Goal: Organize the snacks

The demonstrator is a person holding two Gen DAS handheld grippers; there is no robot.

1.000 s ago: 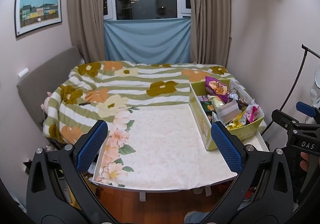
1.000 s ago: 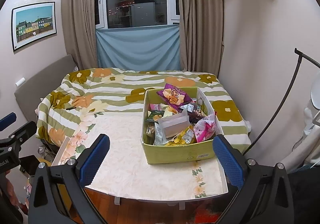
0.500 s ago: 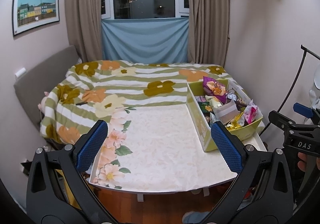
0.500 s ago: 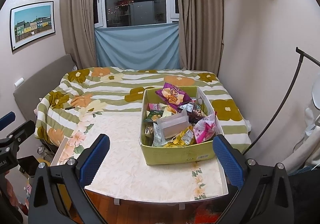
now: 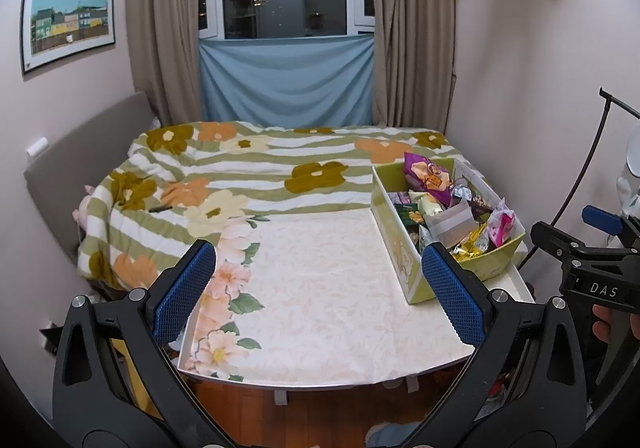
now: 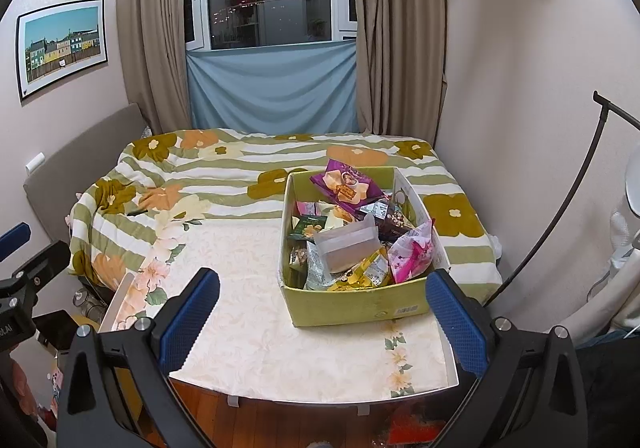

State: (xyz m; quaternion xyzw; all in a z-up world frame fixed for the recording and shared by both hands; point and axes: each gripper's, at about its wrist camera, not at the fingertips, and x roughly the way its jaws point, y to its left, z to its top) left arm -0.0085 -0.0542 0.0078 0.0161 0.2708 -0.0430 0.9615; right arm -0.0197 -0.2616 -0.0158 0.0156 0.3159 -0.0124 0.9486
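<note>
A green cardboard box [image 6: 352, 306] full of mixed snack packets stands on the right part of a white floral table [image 6: 248, 288]. A purple bag [image 6: 346, 184] leans at its far end, a pink packet [image 6: 412, 254] and a clear pouch [image 6: 348, 244] lie on top. In the left wrist view the box [image 5: 400, 248] is at the right. My left gripper [image 5: 318, 296] is open and empty above the table's near edge. My right gripper [image 6: 320, 320] is open and empty, just in front of the box.
The table [image 5: 320, 288] stands against a bed with a green striped floral blanket [image 5: 240, 172]. A wall is close on the right. A black lamp stand [image 6: 560, 208] leans at the right. Wooden floor [image 6: 280, 420] shows below the table edge.
Both views have shifted slightly back and up; the table and box sit a little lower in frame. Both grippers stay open and empty.
</note>
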